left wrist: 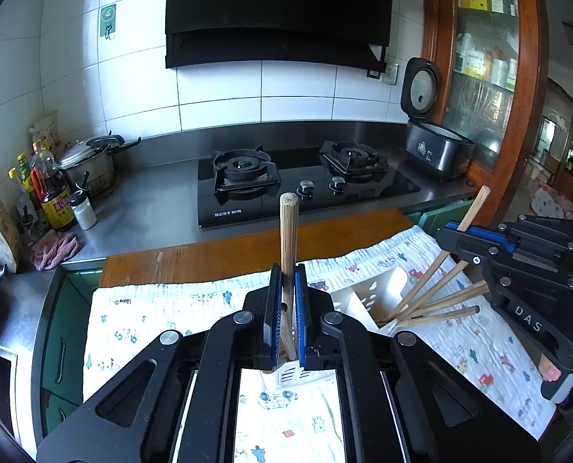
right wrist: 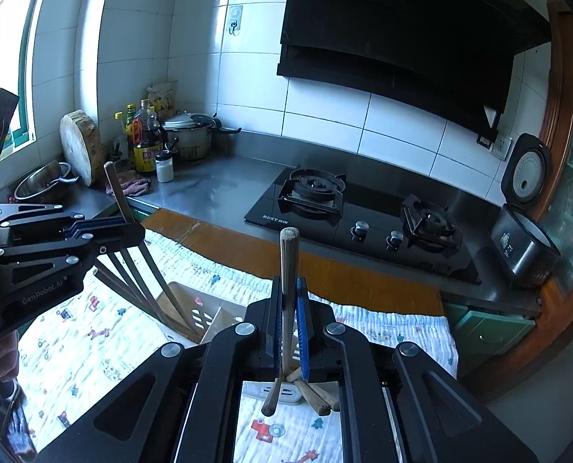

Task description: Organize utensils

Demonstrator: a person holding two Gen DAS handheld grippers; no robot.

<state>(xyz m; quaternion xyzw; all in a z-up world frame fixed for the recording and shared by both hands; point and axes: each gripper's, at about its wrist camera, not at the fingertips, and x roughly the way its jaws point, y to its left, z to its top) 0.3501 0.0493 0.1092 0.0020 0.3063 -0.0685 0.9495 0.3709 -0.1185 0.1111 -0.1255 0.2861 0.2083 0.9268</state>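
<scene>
Chopstick, left (left wrist: 288, 239): upright between the blue jaws, clamped near its lower end.
Chopstick, right (right wrist: 287, 270): clamped likewise, tip pointing up.
Left gripper (left wrist: 287, 308): jaws clenched on its chopstick.
Right gripper (right wrist: 289, 324): jaws clenched on its chopstick.
Utensil holder (left wrist: 375, 295): white, on patterned cloth (left wrist: 139, 308), other chopsticks leaning inside.

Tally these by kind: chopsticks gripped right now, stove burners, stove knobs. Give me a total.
Gripped chopsticks: 2, a chopstick in the left tool and another in the right tool
Burners: 2
Knobs: 2
Total: 6
</scene>
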